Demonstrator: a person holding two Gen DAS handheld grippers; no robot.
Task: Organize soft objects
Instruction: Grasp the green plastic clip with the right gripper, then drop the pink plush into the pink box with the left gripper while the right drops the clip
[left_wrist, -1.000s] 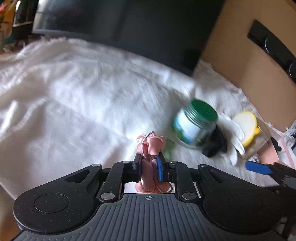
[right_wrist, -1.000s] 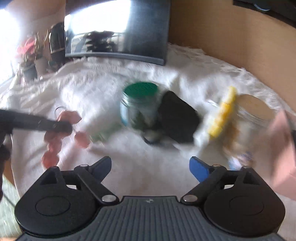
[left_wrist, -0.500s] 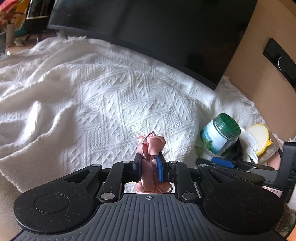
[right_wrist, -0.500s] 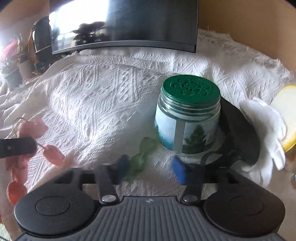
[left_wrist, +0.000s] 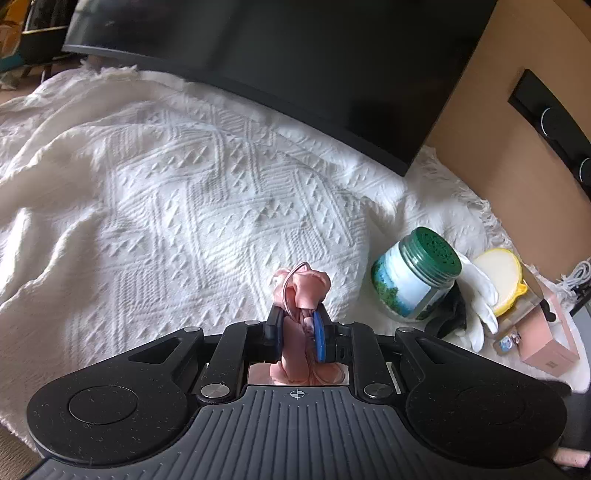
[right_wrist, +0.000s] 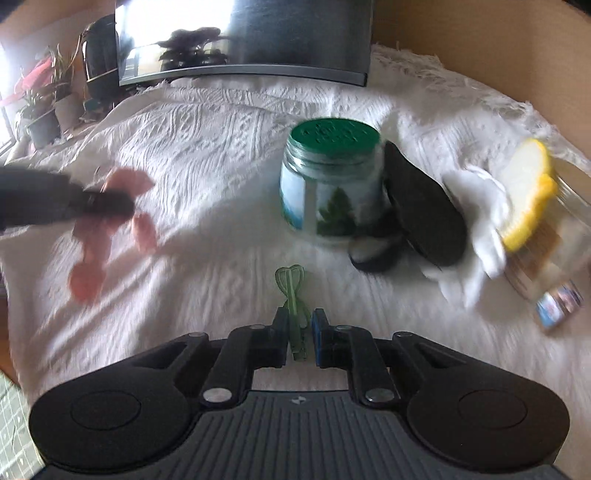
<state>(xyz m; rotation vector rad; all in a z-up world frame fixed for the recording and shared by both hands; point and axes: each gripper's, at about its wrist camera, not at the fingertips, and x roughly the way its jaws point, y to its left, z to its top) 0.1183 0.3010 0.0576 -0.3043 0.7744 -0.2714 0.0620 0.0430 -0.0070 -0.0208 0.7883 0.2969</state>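
While both fingers pinch pink (left_wrist: 300, 295) and green flowers (right_wrist: 291, 291), green-lidded jar (right_wrist: 330, 184) just ahead.

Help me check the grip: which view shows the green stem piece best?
The right wrist view: the green stem piece sits between the right tool's blue pads. The left wrist view doesn't show it at all.

A white woven bedspread (left_wrist: 207, 192) with a raised geometric texture covers the bed. The pink soft toy (left_wrist: 303, 291) looks like smooth, satiny cloth. The green piece (right_wrist: 293, 291) is translucent, glossy plastic. The jar (right_wrist: 328, 188) is clear glass with a matt green plastic lid. Each hand-held gripper is matt, ribbed black plastic.
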